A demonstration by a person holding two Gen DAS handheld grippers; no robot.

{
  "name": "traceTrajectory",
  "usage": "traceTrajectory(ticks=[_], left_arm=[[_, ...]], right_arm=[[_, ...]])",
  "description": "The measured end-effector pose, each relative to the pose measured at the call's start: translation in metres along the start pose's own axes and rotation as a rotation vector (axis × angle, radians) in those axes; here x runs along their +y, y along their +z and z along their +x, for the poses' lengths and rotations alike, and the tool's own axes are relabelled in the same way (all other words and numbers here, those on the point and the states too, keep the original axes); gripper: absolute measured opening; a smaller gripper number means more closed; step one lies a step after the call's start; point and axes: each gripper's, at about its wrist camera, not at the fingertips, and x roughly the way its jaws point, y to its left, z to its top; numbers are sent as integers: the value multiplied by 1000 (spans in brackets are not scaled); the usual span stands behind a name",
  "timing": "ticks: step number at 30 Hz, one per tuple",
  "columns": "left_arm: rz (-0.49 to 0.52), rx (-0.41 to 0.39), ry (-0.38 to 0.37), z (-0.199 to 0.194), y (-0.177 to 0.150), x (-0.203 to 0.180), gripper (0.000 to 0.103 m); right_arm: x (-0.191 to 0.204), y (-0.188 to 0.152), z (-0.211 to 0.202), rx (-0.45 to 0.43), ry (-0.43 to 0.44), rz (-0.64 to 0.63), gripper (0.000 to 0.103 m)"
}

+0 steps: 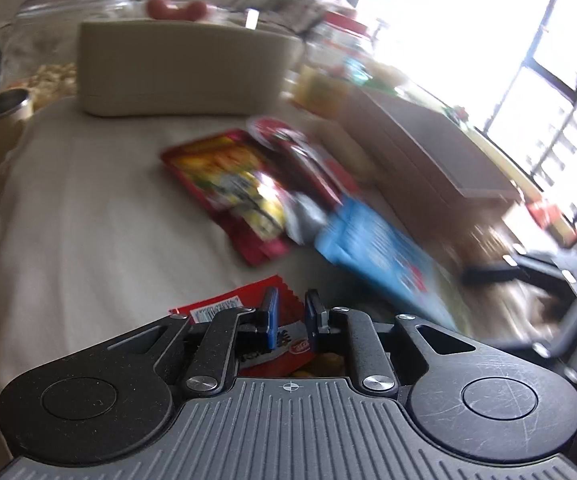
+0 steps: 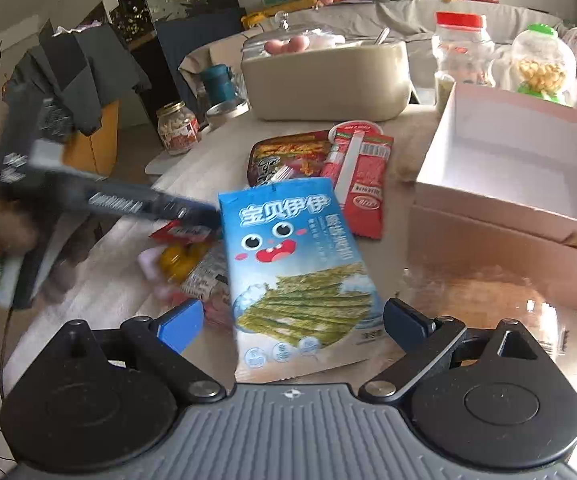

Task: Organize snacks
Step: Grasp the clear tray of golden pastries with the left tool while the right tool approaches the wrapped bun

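Blue-padded fingers of the left gripper [image 1: 292, 312] clamp a red snack packet [image 1: 248, 308] at lower centre. Right gripper [image 2: 293, 318] fingers stand wide apart, flanking a blue seaweed pouch [image 2: 292, 256] lying on the tabletop [image 2: 488, 296]; white box [image 2: 528, 168] at right.
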Motion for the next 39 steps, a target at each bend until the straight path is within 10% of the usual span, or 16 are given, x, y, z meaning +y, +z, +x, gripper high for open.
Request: traceTrajectory(ticks=[4, 10, 14, 32, 39], left_arm=[[81, 5, 61, -16, -12, -23, 17], [-231, -76, 171, -60, -21, 6, 21], [-304, 1, 80, -60, -46, 8, 21], [-80, -85, 81, -6, -16, -54, 22], [59, 21, 54, 19, -12, -85, 26]], right_arm=[[1, -4, 2, 24, -23, -17, 98], [-7, -15, -12, 26, -24, -7, 98], [-2, -20, -20, 25, 20, -33, 98], [-36, -73, -72, -8, -196, 31, 99], [-49, -91, -85, -75, -224, 67, 100]])
